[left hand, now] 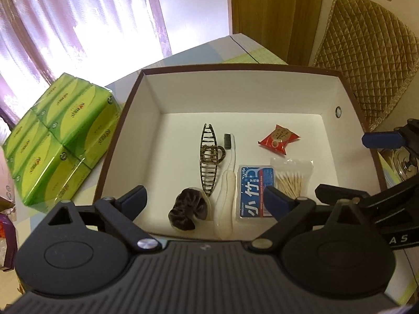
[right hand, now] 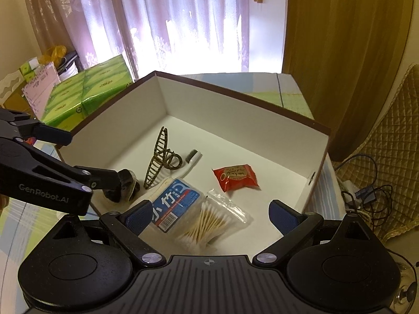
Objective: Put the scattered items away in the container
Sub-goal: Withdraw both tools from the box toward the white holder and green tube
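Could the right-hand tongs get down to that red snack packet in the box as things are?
Probably yes. The right tongs are open and hold nothing, above the near wall of the box, which has no lid. The red snack packet lies alone on the floor, apart from the cotton swab bag.

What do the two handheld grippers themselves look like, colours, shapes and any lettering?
Both are matte black plastic. Each has a ribbed grey-black body, two round domed hubs, angled link arms with silver rivets, and fingers tipped with blue textured pads. The left gripper carries white "GenRobot.AI" lettering on its side, readable from the right gripper camera. No cables or sleeves show on either.
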`<action>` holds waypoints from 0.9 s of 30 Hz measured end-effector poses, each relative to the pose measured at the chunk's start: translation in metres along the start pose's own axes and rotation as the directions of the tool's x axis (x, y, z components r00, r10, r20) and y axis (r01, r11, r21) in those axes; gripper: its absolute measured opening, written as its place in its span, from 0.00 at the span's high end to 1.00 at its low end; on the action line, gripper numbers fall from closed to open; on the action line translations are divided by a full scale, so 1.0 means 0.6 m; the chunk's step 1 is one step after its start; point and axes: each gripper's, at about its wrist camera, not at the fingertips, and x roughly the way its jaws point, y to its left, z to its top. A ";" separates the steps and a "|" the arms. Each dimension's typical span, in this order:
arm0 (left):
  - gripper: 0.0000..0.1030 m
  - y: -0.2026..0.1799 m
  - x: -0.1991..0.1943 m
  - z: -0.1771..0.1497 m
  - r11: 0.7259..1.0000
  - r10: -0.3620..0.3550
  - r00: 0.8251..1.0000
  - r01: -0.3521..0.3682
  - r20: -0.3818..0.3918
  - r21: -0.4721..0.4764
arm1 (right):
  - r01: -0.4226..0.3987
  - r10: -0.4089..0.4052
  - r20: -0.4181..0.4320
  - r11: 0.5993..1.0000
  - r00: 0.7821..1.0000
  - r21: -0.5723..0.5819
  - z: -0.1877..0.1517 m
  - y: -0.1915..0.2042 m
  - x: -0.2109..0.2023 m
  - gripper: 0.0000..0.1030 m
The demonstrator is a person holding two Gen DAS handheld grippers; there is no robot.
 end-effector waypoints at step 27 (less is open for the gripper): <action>0.04 0.085 -0.173 -0.111 0.999 -0.031 0.985 0.027 0.170 0.027 | 0.127 -0.162 0.235 0.980 0.958 0.154 -0.076 0.119 -0.161 0.03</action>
